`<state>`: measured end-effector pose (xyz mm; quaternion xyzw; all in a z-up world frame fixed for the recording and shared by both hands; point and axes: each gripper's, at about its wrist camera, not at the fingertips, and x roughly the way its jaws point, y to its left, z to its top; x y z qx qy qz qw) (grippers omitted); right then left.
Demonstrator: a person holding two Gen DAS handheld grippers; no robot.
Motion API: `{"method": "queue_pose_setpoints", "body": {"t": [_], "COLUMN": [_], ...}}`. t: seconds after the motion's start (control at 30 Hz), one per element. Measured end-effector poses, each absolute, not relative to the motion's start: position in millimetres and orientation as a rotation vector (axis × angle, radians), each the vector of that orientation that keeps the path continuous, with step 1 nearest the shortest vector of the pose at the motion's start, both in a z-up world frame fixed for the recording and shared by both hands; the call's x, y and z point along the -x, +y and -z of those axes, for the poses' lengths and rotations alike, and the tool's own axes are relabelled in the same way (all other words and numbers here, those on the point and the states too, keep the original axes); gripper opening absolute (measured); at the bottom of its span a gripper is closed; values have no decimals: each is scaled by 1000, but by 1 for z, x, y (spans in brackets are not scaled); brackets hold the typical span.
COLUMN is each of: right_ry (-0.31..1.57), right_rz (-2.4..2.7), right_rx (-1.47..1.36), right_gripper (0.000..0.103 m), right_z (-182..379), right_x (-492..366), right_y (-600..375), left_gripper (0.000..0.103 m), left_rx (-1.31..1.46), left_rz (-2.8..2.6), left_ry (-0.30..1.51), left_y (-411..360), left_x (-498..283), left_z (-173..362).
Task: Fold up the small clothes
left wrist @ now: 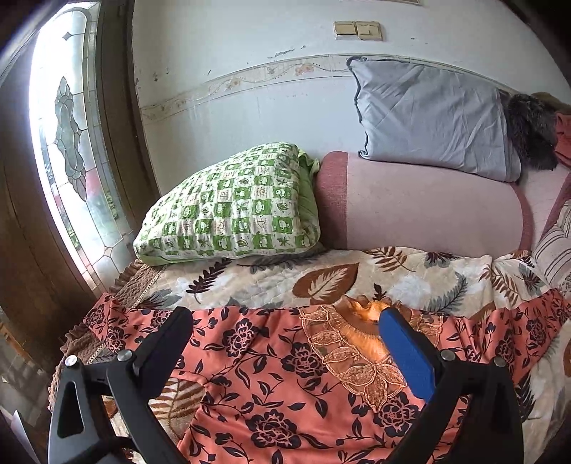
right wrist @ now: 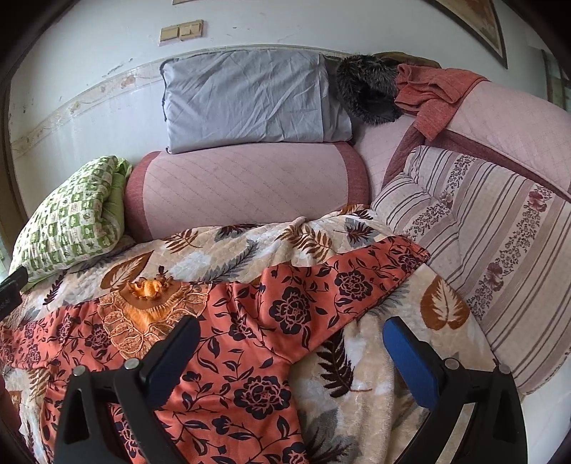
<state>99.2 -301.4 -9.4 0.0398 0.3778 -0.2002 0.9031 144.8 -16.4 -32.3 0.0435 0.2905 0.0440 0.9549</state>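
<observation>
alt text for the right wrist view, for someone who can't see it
An open right gripper hovers over an orange floral garment spread flat on a leaf-print blanket, its sleeve reaching toward a striped cushion.

A white wall (left wrist: 249, 43) runs behind the sofa, its paint chipped in spots, crossed by a pale floral border strip (left wrist: 249, 76). Two beige switch plates (left wrist: 358, 30) sit high on it. At the left, a dark wooden door frame (left wrist: 117, 107) holds a leaded glass pane (left wrist: 67, 135) with bright daylight coming through. The pink quilted sofa back (right wrist: 246, 185) bears a grey pillow (right wrist: 249, 100); a framed picture's corner (right wrist: 478, 25) hangs at the upper right.
</observation>
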Motion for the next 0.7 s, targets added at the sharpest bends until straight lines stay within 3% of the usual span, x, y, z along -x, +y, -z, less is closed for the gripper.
{"method": "queue_pose_setpoints", "body": {"t": [0.4, 0.7], "right_ry": [803, 837], "right_rz": [458, 490], "right_rx": [-54, -391], "right_gripper": [103, 103], "right_z": [31, 96], "right_x": [-129, -141], "right_y": [-349, -536], "left_gripper": [103, 103], "left_rx": [-132, -93], "left_rz": [5, -8], "left_ry": [683, 846], "left_y": [-33, -16], "left_x": [-173, -214], "left_z": [79, 149]}}
